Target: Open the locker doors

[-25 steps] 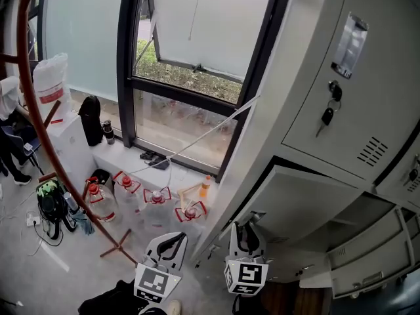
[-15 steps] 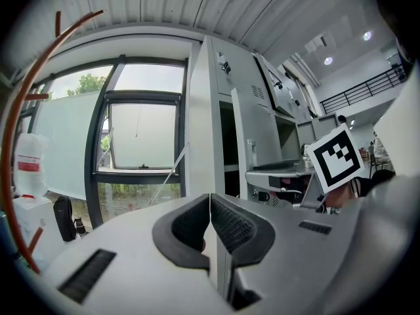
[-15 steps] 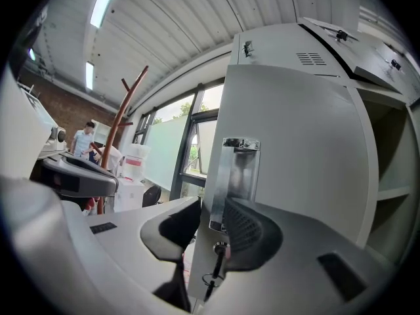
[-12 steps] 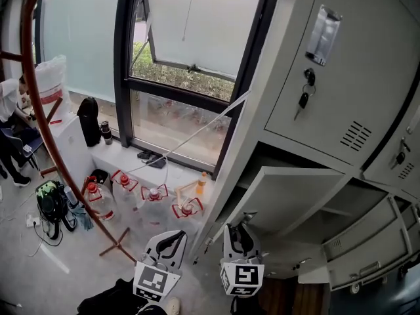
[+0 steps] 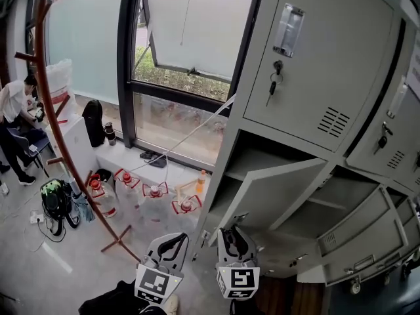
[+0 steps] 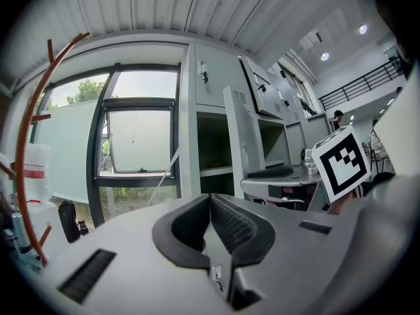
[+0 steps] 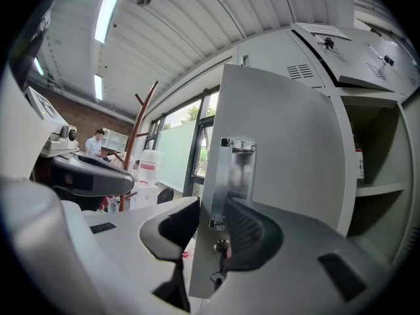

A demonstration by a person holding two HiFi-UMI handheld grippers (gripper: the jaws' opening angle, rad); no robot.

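Lower locker door [image 5: 279,195], leftmost column of the grey locker bank: swung out from its compartment, standing open towards the camera. Dark shelf space shows behind it.

Right gripper [image 5: 235,240]: at the door's free edge, low in the head view. In its own view the right gripper [image 7: 210,209] has the locker door [image 7: 282,149] running up between the two jaws. The pads are narrowed onto the edge just below the clear label holder [image 7: 236,169]. The open compartment with its shelf [image 7: 377,189] lies to the right of the door.

Left gripper [image 5: 172,243]: beside the right one, apart from the lockers, over the floor. In its own view the left gripper [image 6: 210,205] has its tips pressed together with nothing between them.

Upper door [image 5: 321,64]: flat and closed, keys [image 5: 274,77] hanging from its lock. Further right, another lower door [image 5: 357,231] hangs tilted open.

Surroundings:
- Tall black-framed window [image 5: 190,64] left of the lockers.
- Water jugs [image 5: 154,199] with red handles on the floor below it.
- Reddish coat stand [image 5: 59,130] leaning across the left side.
- Person [image 5: 13,104] in a white top at the far left edge.
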